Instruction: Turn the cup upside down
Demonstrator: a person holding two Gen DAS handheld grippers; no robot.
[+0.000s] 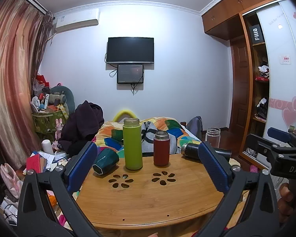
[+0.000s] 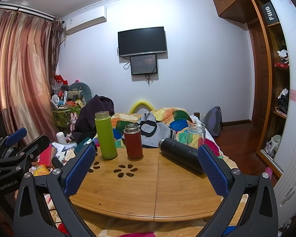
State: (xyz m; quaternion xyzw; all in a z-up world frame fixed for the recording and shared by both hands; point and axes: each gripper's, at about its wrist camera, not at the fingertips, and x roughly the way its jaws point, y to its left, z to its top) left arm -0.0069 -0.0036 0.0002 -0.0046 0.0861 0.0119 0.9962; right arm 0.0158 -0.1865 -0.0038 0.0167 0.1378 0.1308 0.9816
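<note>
Both grippers [image 1: 148, 169] [image 2: 146, 167] hang spread and empty; nothing's gripped yet, so next comes reaching for an upright cup [image 1: 132, 144].

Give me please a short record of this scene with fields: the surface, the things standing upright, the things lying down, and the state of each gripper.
surface: round bamboo table with flower-shaped cutouts
upright: green bottle, red flask, clear glass jar at the far right edge; all three open at top
lying on side: dark green cup at left, black flask at right
left gripper: open, holding nothing
right gripper: open, holding nothing
task progress: no cup is upside down yet
</note>
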